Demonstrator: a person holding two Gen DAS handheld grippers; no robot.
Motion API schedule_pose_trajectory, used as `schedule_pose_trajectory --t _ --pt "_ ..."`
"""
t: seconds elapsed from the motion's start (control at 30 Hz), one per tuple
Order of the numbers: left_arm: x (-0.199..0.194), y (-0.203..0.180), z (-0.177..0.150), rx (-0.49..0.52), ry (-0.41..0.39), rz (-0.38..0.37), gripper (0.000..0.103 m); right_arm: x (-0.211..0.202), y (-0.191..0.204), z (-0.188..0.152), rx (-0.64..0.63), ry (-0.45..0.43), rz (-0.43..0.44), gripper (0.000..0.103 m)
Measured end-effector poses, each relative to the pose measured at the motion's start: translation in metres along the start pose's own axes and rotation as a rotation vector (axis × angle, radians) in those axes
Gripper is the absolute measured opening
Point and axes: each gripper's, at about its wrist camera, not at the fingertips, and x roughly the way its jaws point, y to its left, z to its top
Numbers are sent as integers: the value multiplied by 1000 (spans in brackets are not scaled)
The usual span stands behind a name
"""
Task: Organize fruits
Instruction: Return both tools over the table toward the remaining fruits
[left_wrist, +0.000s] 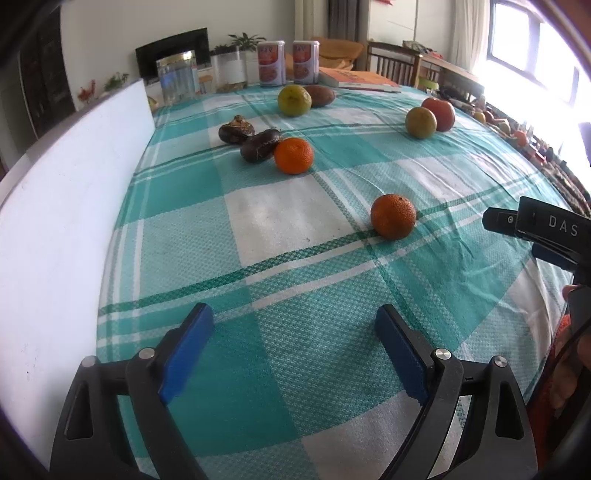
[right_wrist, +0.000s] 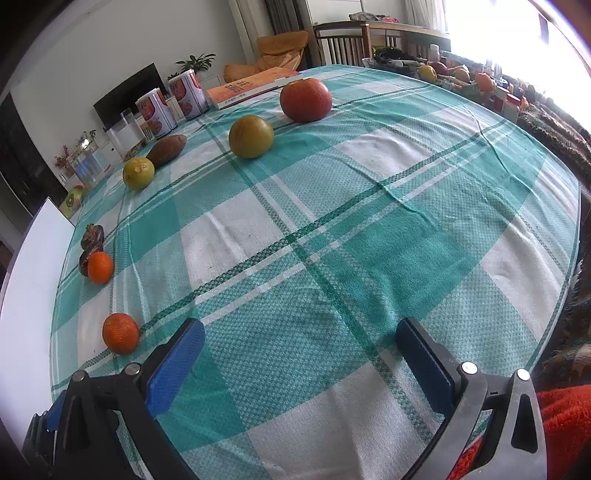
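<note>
Fruits lie on a teal checked tablecloth (left_wrist: 295, 258). A near orange mandarin (left_wrist: 393, 216) (right_wrist: 120, 333) lies alone. A second mandarin (left_wrist: 294, 155) (right_wrist: 100, 267) touches two dark fruits (left_wrist: 260, 144) (right_wrist: 92, 236). A yellow-green citrus (left_wrist: 294, 100) (right_wrist: 138, 173) sits beside a brown oblong fruit (left_wrist: 320, 95) (right_wrist: 166, 149). Another green-yellow fruit (left_wrist: 420, 122) (right_wrist: 251, 136) sits by a red-orange one (left_wrist: 439, 113) (right_wrist: 306, 99). My left gripper (left_wrist: 293, 332) is open and empty above the cloth. My right gripper (right_wrist: 301, 347) is open and empty; its body shows at the right edge of the left wrist view (left_wrist: 546, 229).
A white board (left_wrist: 66, 221) borders the table's left side. Two cans (left_wrist: 288, 62) (right_wrist: 170, 103), a clear jar (left_wrist: 177, 77), a book (left_wrist: 360, 79) (right_wrist: 255, 86) and potted plants stand at the far edge. Chairs and clutter lie beyond at the right.
</note>
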Motion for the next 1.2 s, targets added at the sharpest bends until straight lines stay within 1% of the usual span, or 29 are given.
schedule_pose_trajectory --t 0.6,0.9,1.2 --pt "2 -1 0 2 -9 9 93 0 0 0 1 4 -1 103" --pt "2 -1 -1 3 -10 9 93 -2 -5 1 29 15 26 103" --pt "2 0 -1 3 -10 9 94 -2 -1 0 10 6 8 103"
